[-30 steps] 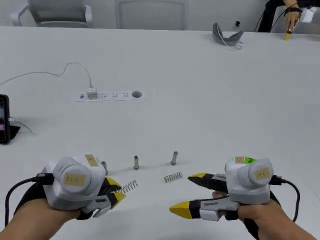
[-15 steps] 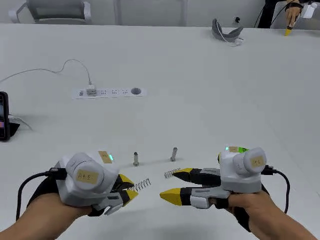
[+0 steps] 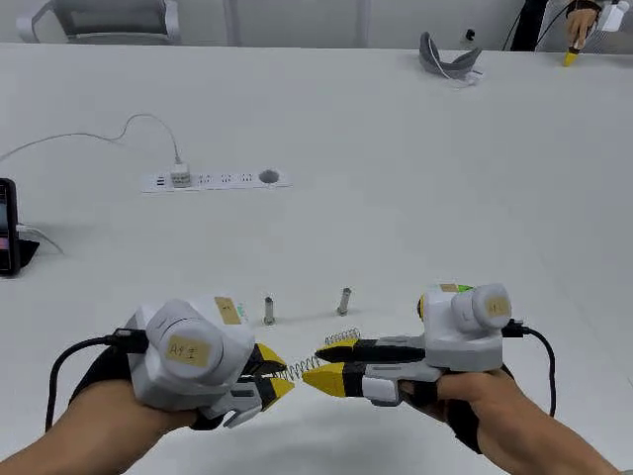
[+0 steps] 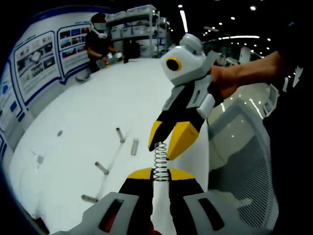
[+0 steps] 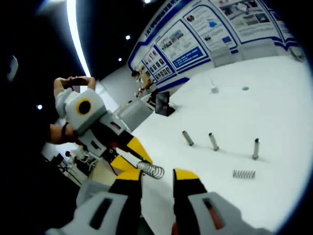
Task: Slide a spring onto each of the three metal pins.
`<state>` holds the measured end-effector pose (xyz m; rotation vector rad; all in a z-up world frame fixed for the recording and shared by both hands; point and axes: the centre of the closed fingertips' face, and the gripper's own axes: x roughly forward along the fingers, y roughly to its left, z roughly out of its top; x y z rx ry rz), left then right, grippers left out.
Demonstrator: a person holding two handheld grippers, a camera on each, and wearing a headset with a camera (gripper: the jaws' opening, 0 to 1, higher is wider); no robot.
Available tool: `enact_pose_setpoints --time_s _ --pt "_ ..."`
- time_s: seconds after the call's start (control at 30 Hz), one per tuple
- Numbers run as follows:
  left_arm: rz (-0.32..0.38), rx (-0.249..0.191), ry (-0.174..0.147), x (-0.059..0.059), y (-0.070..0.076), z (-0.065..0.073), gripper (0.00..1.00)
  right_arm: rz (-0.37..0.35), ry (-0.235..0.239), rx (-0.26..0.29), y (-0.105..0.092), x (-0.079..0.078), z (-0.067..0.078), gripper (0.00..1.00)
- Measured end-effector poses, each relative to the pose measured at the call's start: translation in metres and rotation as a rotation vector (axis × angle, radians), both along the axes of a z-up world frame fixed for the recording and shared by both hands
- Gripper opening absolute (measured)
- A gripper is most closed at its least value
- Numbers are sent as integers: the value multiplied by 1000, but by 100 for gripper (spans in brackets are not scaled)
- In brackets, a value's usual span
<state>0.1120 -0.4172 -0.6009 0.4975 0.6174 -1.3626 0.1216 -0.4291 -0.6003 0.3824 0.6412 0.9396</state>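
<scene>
My left gripper point(image 3: 280, 377) is shut on one end of a thin wire spring point(image 3: 302, 369), which it holds off the white table. The spring sticks up from its jaws in the left gripper view point(image 4: 160, 159). My right gripper point(image 3: 318, 364) faces it, open, with its yellow tips on either side of the spring's free end point(image 5: 150, 170). Two upright metal pins point(image 3: 269, 310) point(image 3: 344, 300) stand just beyond the grippers. The right gripper view has all three pins in a row point(image 5: 213, 141). A second spring point(image 3: 342, 337) lies on the table by the right pin.
A white power strip point(image 3: 213, 181) with a plugged cable lies mid-table. A dark phone point(image 3: 6, 228) stands at the left edge. A grey headset point(image 3: 447, 57) rests at the far side, where another person's hand point(image 3: 581, 22) holds a gripper. Chairs stand behind the table.
Both grippers have moved toward each other. The left one carried its spring rightward and up off the table; the right one swung left until its open tips reached the spring's end.
</scene>
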Motion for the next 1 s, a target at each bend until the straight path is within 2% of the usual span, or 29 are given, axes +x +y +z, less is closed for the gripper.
enact_pose_setpoints --time_s 0.17,0.33,0.6,0.87,1.0 --pt "-10 -1 -2 -1 -1 1 11 9 2 35 3 -1 6 17" --pt "-20 -3 -3 -1 -1 2 11 19 14 58 3 -3 10 16" --pt "-42 -6 -2 -3 -4 2 11 55 3 75 5 -7 21 12" --pt "-48 -21 3 -2 -9 3 10 104 -32 5 5 -6 26 12" --pt "-45 -43 11 -2 -12 5 10 157 -59 -56 5 -6 30 12"
